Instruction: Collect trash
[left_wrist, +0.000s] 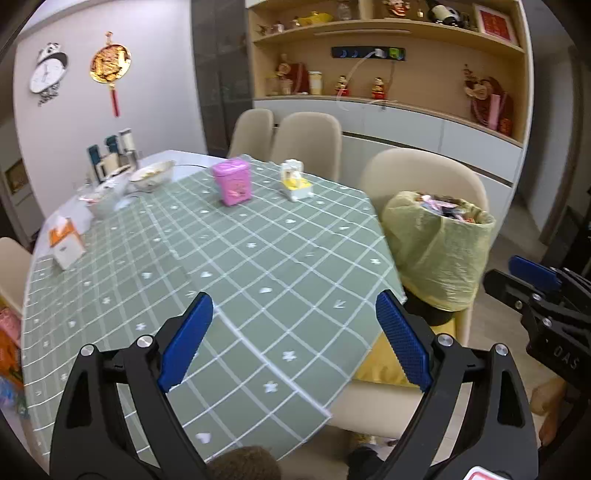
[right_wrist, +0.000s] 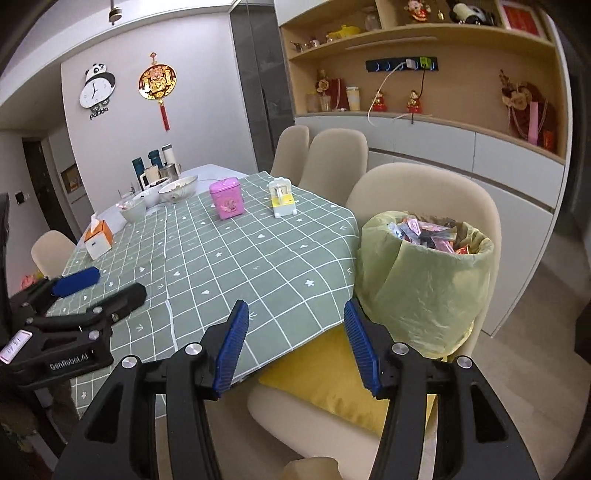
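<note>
- The left gripper (left_wrist: 294, 308) is nearest in its own view; its blue pads stand wide apart with nothing between them, only the green checked tablecloth (left_wrist: 229, 258) below.
- The right gripper (right_wrist: 295, 317) is likewise spread, nothing in its jaws; it hangs over the table's near edge and a beige chair (right_wrist: 424, 192) with a yellow cushion (right_wrist: 332, 373) on the seat.
- Each tool shows in the other's view: the right one at the right edge of the left view, the left one at the left edge of the right view, above the cloth.
- On that chair, just beside the table's edge, stands the trash bin (right_wrist: 424, 280), lined with a pale yellow-green bag; it is filled to the rim with wrappers (right_wrist: 432, 232) in pink, black and red.
- The near and middle stretch of cloth carries no loose item that can be made out.
- Farther on sit a pink box (right_wrist: 226, 199) and a small white-and-yellow toy (right_wrist: 282, 201), apart from each other; to the left an orange-and-white tissue box (right_wrist: 98, 240).
- Beyond, at the bare white end of the table, several bowls (right_wrist: 177, 190) and a few flasks (right_wrist: 155, 164) cluster together.
- At the back, two more beige chairs, a panda clock (right_wrist: 96, 90) on the wall, and shelves with ornaments.
</note>
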